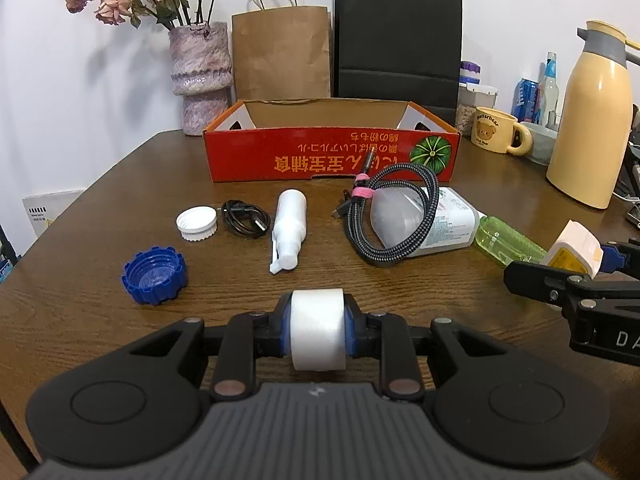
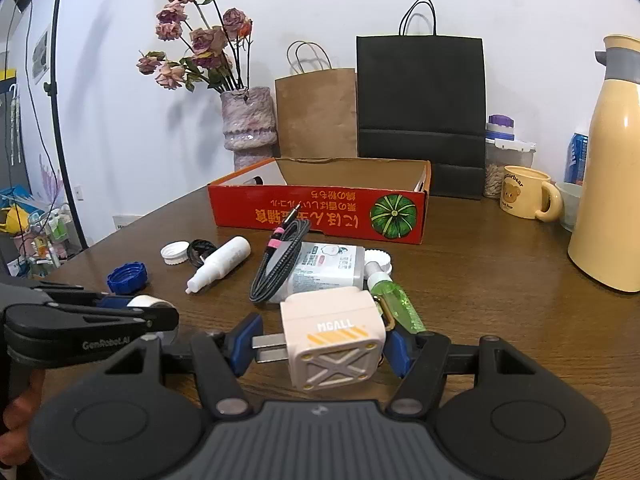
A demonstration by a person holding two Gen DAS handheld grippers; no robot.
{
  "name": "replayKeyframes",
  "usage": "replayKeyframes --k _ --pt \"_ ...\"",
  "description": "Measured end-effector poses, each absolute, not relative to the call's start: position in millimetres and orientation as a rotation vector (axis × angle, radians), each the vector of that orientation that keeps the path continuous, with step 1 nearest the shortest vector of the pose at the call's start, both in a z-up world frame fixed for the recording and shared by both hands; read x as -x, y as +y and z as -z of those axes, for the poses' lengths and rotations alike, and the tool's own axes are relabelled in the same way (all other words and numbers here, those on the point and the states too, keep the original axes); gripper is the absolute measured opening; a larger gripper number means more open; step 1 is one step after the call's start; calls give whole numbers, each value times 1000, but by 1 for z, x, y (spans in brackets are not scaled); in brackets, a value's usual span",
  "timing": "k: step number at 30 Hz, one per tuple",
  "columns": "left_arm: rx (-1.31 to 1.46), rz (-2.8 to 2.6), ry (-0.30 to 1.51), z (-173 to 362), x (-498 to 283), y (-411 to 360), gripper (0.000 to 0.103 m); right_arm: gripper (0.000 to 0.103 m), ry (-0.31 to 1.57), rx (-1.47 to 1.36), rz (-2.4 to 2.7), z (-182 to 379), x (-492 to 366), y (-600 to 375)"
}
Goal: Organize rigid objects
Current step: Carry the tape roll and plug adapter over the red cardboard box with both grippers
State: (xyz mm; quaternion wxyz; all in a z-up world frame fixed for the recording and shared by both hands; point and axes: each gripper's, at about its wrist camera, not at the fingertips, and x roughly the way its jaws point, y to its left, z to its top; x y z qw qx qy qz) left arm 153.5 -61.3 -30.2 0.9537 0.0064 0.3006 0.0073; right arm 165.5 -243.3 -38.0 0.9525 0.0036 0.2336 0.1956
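Observation:
My left gripper point(image 1: 318, 334) is shut on a white tape roll point(image 1: 318, 328), held just above the wooden table. My right gripper point(image 2: 320, 350) is shut on a cream wall charger point(image 2: 334, 338) with its prongs pointing left; it also shows in the left wrist view point(image 1: 574, 250). An open red cardboard box point(image 1: 332, 156) stands beyond both, its inside hidden. On the table before it lie a blue cap point(image 1: 154, 276), a white cap point(image 1: 197, 223), a coiled black cable point(image 1: 245, 222), a white spray bottle point(image 1: 289, 229), a braided cable point(image 1: 394, 216) over a white bottle point(image 1: 440, 220), and a green bottle point(image 1: 506, 242).
A vase of dried flowers point(image 1: 201, 76), a brown bag point(image 1: 281, 52) and a black bag point(image 1: 398, 48) stand behind the box. A yellow mug point(image 1: 498, 130), jars and a tall cream thermos point(image 1: 590, 120) stand at the right.

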Motion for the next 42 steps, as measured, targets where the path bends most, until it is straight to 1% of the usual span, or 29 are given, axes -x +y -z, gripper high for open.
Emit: replayKeyframes --k 17,42 --pt "-2 -19 537 0 -163 -45 25 63 434 14 -387 16 -176 -229" --pt "-3 -16 448 -43 -236 -35 25 63 387 11 -346 -19 -249 -198"
